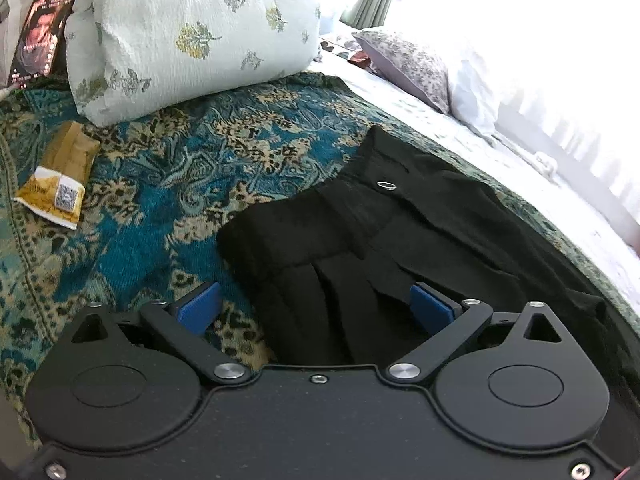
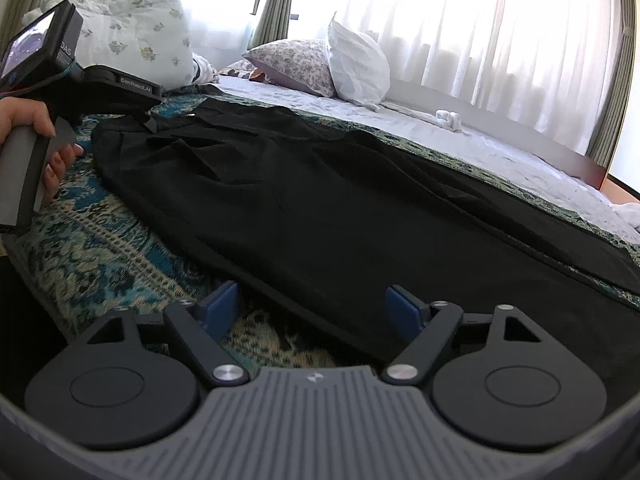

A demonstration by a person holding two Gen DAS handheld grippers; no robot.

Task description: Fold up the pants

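Both hand-held grippers (image 1: 316, 308) (image 2: 314, 310) gape over black pants (image 2: 320, 208); only left view shows snack packet (image 1: 56, 180).

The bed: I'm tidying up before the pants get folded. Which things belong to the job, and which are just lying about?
Job:
- black pants
- left gripper
- right gripper

Lying about:
- large floral pillow
- yellow packet
- small patterned pillow
- white pillow
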